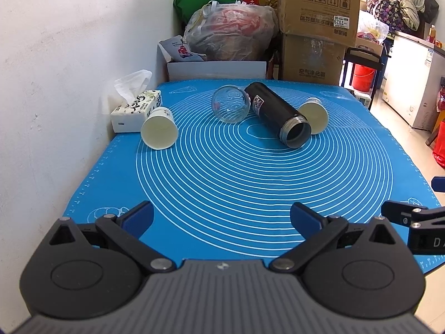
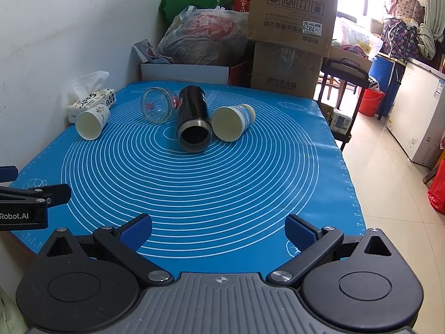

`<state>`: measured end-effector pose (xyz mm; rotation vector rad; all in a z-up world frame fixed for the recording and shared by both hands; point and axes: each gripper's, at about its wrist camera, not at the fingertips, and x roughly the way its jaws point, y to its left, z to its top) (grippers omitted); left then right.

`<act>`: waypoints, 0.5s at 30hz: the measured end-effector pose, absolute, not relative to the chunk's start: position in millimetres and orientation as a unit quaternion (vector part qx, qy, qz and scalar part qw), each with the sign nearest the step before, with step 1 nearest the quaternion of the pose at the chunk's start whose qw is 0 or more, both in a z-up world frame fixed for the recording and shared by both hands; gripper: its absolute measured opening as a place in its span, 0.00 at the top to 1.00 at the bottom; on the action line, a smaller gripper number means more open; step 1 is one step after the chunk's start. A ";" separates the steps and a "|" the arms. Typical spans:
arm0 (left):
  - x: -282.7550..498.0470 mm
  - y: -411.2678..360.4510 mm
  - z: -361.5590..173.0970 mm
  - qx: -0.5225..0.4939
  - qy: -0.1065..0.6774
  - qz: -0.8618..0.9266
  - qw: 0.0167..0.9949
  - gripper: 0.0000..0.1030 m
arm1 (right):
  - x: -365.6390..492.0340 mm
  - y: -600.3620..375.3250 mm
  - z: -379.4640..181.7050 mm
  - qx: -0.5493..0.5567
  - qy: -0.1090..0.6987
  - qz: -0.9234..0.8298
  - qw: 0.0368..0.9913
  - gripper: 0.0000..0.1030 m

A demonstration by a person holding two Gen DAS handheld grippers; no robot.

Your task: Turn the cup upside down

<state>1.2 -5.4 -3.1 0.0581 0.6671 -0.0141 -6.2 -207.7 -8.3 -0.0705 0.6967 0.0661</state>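
Item 1: left tool [image 1: 221, 218], released, jaws spread wide, nothing held; it is kept low over the near edge of the surface [image 1: 250, 183], well apart from every vessel. Item 2: right tool [image 2: 218, 228], likewise released and empty, beside the left tool at the near edge. Both are judged to be parked before a first approach; no flip is begun.

4 vessels are laid on their sides near the far edge, mouths toward the tools, all apparently empty:
- paper cup [image 1: 159, 128], near the far left corner, just beside a tissue box [image 1: 136, 111];
- glass cup [image 1: 230, 104], clear, touching or just beside the flask;
- black flask [image 1: 278, 114], lid absent, dark interior shown;
- second paper cup [image 1: 313, 115], against the flask's mouth end.

Which cup is meant cannot be told. The sideways lie is judged to leave each wall open to a pinch.
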 end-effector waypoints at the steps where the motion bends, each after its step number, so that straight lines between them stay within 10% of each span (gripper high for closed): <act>1: 1.0 -6.0 -3.1 0.028 0.328 -0.007 0.944 0.00 | -6.1 -207.1 -8.5 -0.034 0.342 0.032 0.939 0.00; 15: 1.1 -6.2 -2.1 0.029 0.325 -0.009 0.945 0.00 | -5.9 -209.2 -8.5 -0.033 0.339 0.034 0.939 0.00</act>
